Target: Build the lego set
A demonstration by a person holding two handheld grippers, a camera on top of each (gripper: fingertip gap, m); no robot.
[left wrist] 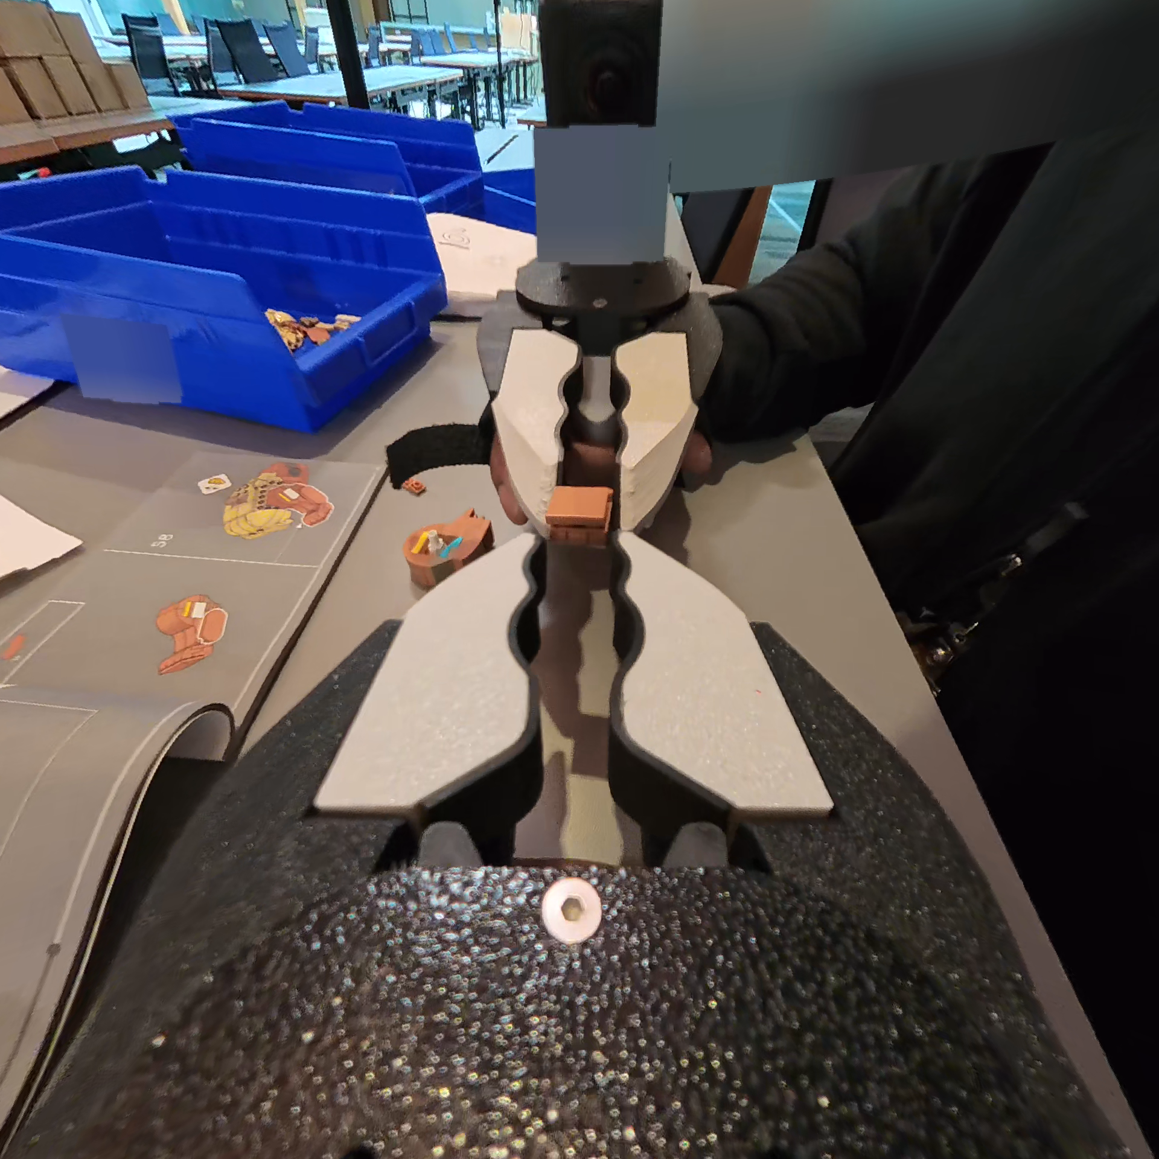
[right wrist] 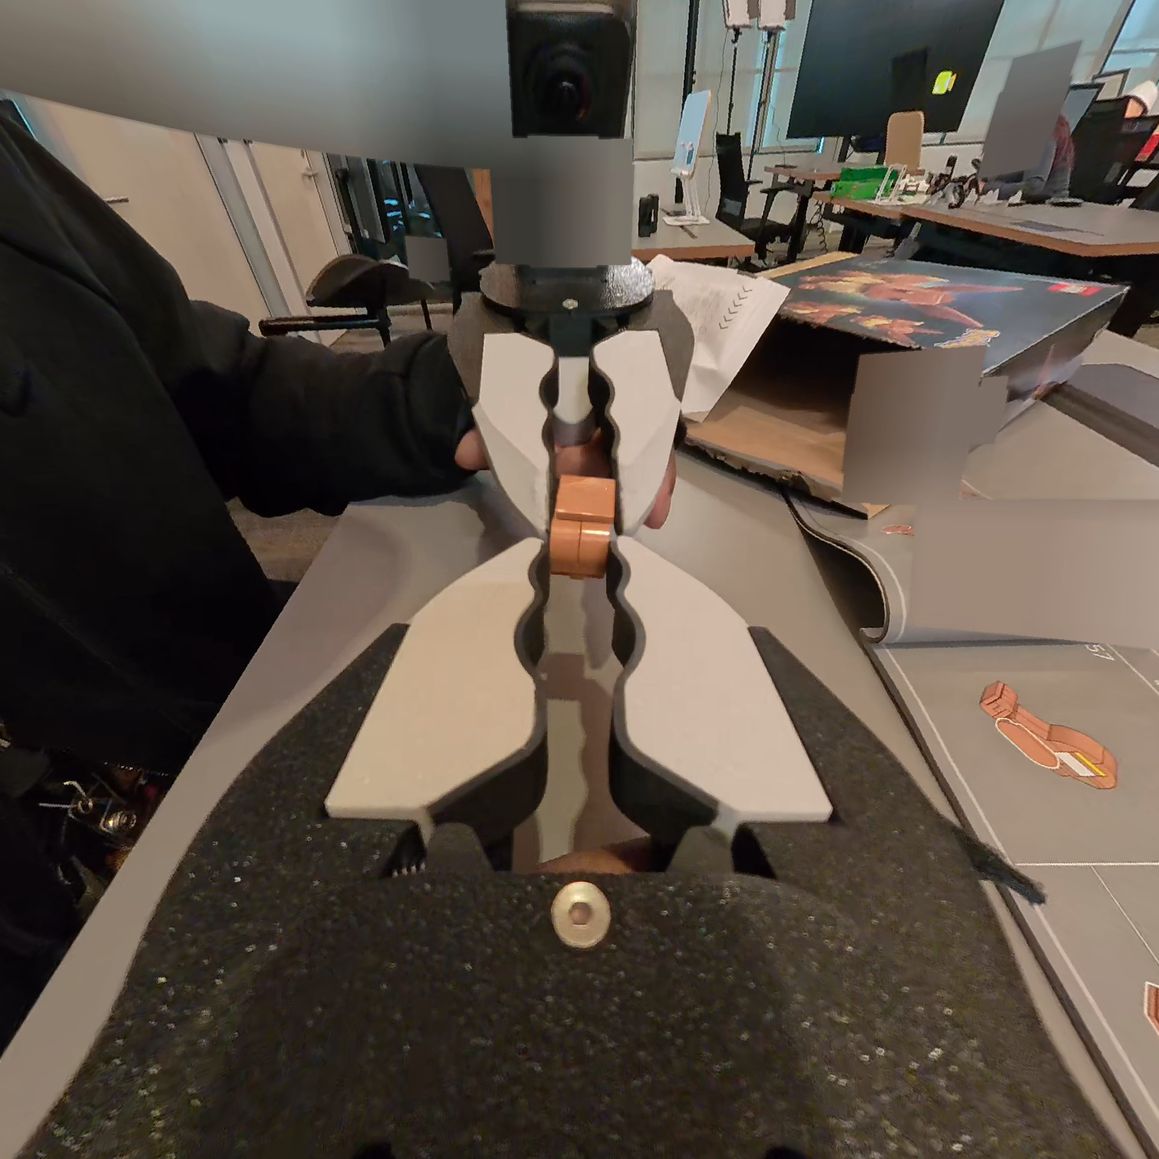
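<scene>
My two grippers meet tip to tip above the grey table. Between them is a small brown brick assembly. In the left wrist view my left gripper is shut on its near lower end, and the right gripper faces it, closed on the smooth top block. In the right wrist view my right gripper is shut on the rounded brown part, and the left gripper clamps the square brown block joined to it. A gloved hand shows behind each far gripper.
Blue bins stand at the far left, one with loose brown and gold pieces. An open instruction booklet lies on the left, also in the right wrist view. A brown sub-build and a tiny brick lie beside it. An open box sits behind. My two grippers' fingertips are within a few centimetres of each other. The tiny brick is about 20 cm from both grippers' fingertips.
</scene>
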